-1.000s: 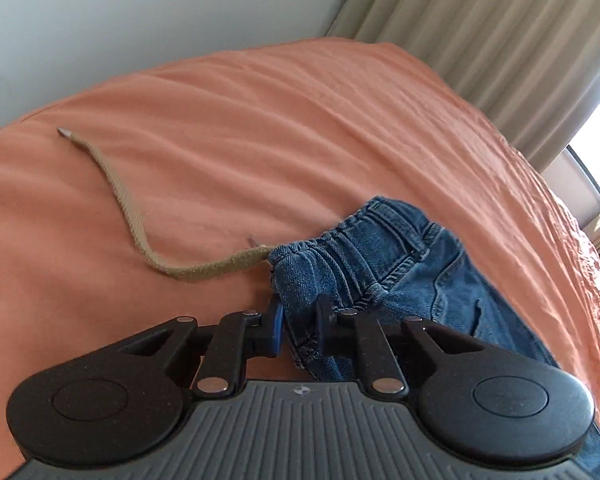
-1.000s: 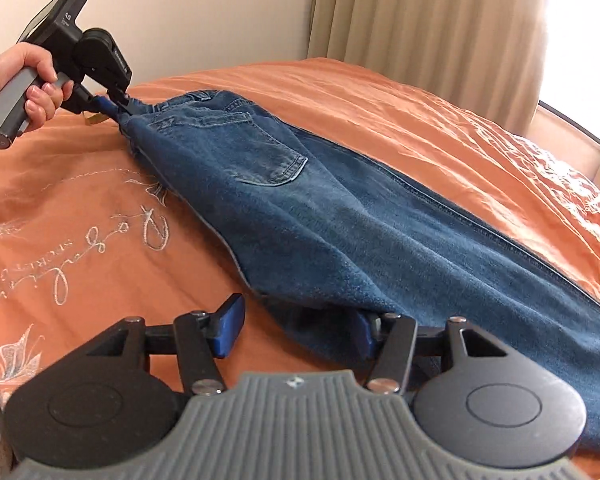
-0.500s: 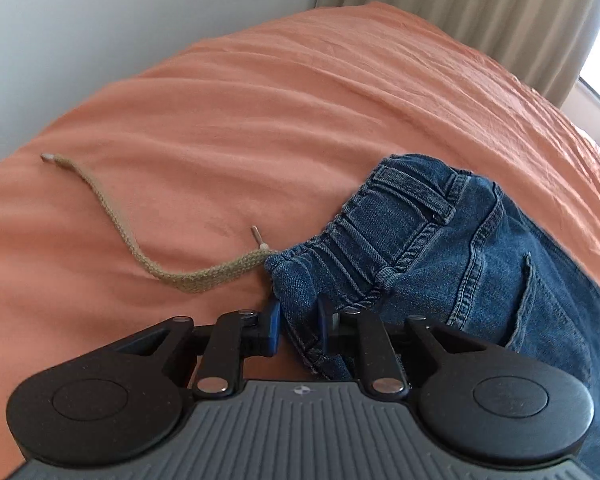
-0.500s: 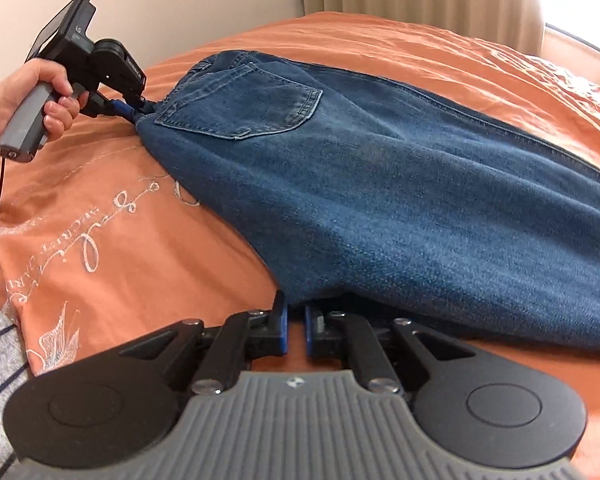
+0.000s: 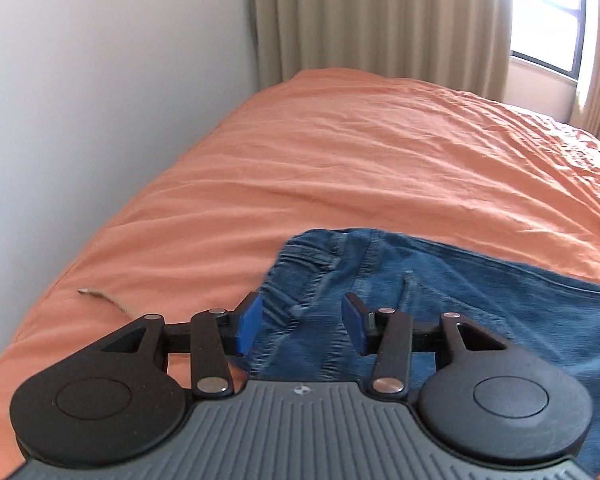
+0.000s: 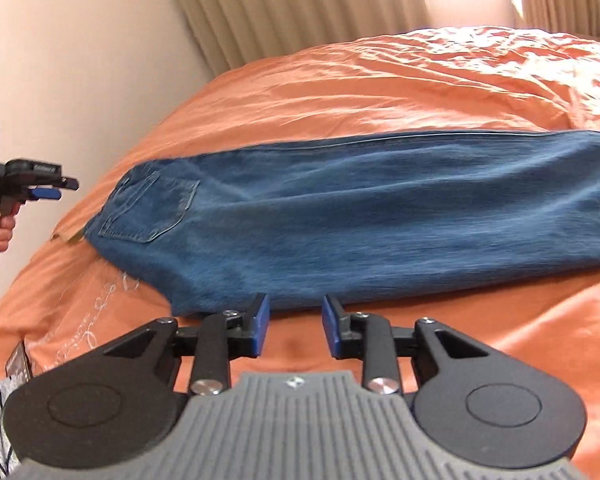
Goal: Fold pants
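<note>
We are holding both hand-held grippers released – the left hand-held gripper (image 5: 302, 322) above the waistband, the right hand-held gripper (image 6: 293, 330) just beside the near edge. The pants (image 6: 360, 224) are lying flat along the bed (image 6: 380, 88), legs together, probably so we can make the next fold.

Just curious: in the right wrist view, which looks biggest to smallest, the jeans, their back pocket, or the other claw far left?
1. jeans
2. back pocket
3. left claw, though the frame edge crops its handle, so these last two are unsure.
</note>
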The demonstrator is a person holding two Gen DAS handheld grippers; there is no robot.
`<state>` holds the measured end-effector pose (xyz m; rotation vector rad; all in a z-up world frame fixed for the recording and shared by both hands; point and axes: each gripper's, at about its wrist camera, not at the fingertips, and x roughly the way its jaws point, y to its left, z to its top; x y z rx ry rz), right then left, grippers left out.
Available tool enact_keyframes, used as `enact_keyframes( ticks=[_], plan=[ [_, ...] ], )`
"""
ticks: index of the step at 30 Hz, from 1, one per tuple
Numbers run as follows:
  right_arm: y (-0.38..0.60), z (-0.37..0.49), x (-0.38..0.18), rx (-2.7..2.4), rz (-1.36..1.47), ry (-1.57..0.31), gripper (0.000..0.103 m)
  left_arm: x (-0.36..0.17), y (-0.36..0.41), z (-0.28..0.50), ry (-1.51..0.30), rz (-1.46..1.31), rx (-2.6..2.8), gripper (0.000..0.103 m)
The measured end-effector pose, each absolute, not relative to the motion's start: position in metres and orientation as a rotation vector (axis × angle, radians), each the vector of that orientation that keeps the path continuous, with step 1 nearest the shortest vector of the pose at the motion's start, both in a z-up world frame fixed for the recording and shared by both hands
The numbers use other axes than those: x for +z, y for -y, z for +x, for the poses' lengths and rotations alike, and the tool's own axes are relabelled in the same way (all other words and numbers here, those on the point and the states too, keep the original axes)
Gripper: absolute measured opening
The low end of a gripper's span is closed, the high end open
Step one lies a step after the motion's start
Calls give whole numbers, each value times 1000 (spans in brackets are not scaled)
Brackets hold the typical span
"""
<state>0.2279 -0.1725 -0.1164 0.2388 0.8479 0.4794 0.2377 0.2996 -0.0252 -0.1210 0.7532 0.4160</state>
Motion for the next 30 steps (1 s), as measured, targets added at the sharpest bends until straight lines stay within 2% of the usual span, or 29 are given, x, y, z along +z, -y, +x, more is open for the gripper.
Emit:
enact_keyframes(
  ticks=[7,17,21,30],
  plan=[
    [335,247,-105,205,363,-803,32,-16,-192,280,-764,-44,201,54],
    [542,294,-132,-84,667,-733,42,-54,-23,365,-822,94,-144,50],
    [582,319,-159,-99,837,-757,44,-65,51,402,-836,146,-325,49],
    [601,339,-194,-69,942,-789,41,-102,237,475,-815,280,-716,49]
  ],
)
